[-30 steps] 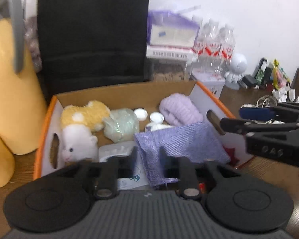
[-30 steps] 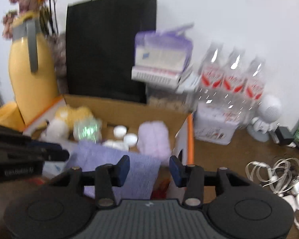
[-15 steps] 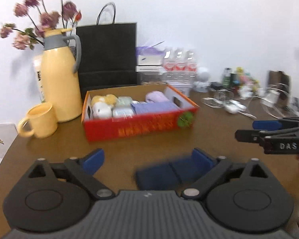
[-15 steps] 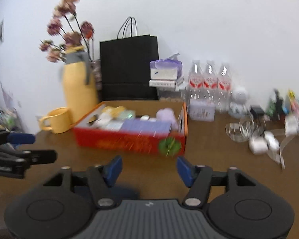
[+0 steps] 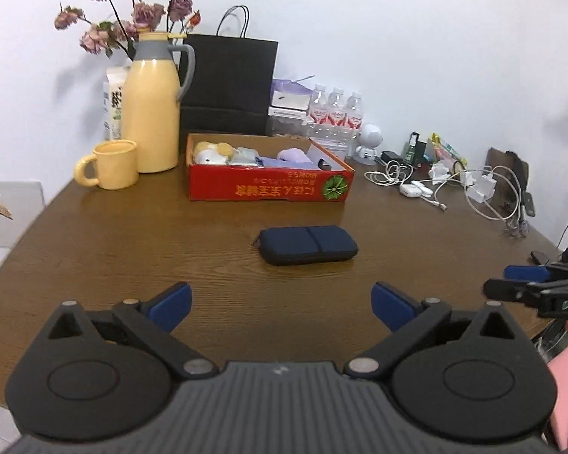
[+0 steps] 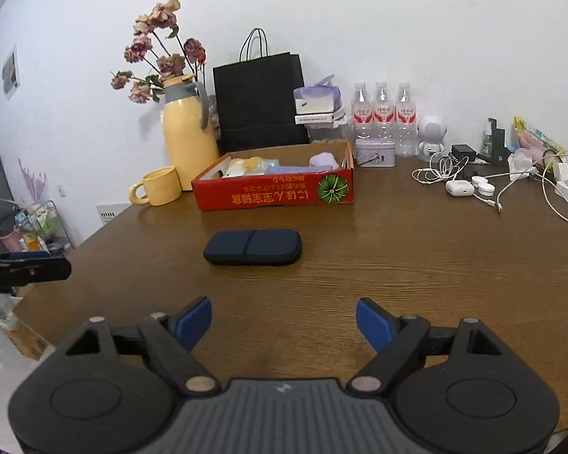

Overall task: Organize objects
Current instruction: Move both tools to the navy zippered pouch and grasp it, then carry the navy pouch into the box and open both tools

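Dark blue case (image 5: 308, 245), oblong with rounded corners and a matte fabric-like skin crossed by a darker band, lying flat on the wood-grain table (image 5: 132, 249). It sits ahead of both pairs of jaws, apart from them, and near the front wall of the box (image 5: 269, 189). One second ago both cameras were close over the box and the case was out of view; half a second ago it showed as a blur right at the left fingertips.

Left gripper (image 5: 280, 302): jaws spread wide and empty, blue pads (image 5: 170, 304) flanking bare table; a second ago they were nearly closed over the purple cloth. Right gripper (image 6: 284, 319): jaws likewise released and empty, wider apart than a second ago, the case ahead and slightly left of their gap.

Box: shallow cardboard tray, red printed outer wall, brown inside, holding a plush toy (image 5: 208, 153), purple cloth (image 5: 276, 162) and a lilac knitted roll (image 5: 293, 156). Both views have pulled back from it, so the whole table now shows.

Beyond the jaws to the left: glossy yellow jug (image 5: 151, 113) with grey collar and handle, matching mug (image 5: 111, 164), dried flowers (image 5: 132, 11). Behind the box: black paper bag (image 5: 227, 83), clear bottles (image 5: 335, 108). To the right: tangled white cables (image 5: 484, 189).
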Demonstrator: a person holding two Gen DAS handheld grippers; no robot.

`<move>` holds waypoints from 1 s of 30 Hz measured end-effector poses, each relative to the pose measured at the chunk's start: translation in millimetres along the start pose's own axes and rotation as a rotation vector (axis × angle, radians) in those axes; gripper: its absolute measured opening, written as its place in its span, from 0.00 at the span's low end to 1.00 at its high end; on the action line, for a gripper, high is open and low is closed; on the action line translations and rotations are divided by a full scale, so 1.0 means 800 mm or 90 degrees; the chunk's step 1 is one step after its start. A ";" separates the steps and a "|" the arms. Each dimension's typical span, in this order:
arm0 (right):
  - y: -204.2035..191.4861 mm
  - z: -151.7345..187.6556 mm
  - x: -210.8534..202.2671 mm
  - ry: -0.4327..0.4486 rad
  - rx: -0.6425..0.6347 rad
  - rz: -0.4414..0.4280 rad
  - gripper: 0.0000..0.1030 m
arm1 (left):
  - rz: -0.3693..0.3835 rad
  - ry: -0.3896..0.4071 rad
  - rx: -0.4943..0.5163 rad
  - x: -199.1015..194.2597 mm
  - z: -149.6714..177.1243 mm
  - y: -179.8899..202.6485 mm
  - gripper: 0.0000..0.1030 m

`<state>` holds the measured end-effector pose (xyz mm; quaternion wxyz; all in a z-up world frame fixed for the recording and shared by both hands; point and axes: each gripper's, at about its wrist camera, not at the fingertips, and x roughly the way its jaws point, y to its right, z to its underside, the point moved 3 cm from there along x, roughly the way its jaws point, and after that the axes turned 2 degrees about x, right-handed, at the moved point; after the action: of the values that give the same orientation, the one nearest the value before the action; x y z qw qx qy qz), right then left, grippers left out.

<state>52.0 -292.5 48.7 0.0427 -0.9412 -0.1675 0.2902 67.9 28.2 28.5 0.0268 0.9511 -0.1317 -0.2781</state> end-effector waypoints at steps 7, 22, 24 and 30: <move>0.015 -0.012 0.078 -0.011 0.020 -0.011 0.81 | 0.015 -0.019 -0.013 0.096 -0.001 -0.011 1.00; 0.030 -0.066 0.327 -0.079 0.125 -0.071 0.45 | 0.082 -0.104 -0.073 0.297 -0.030 -0.031 0.56; 0.028 -0.060 0.330 -0.068 0.122 -0.070 0.45 | 0.071 -0.098 -0.061 0.295 -0.028 -0.028 0.49; 0.022 -0.043 0.299 -0.079 0.121 -0.083 0.38 | 0.030 -0.129 -0.102 0.231 -0.002 -0.008 0.40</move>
<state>261.6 -226.9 -53.1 0.1398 -0.9003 -0.2023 0.3593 220.3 -14.4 -67.6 0.0962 0.9096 -0.1337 -0.3814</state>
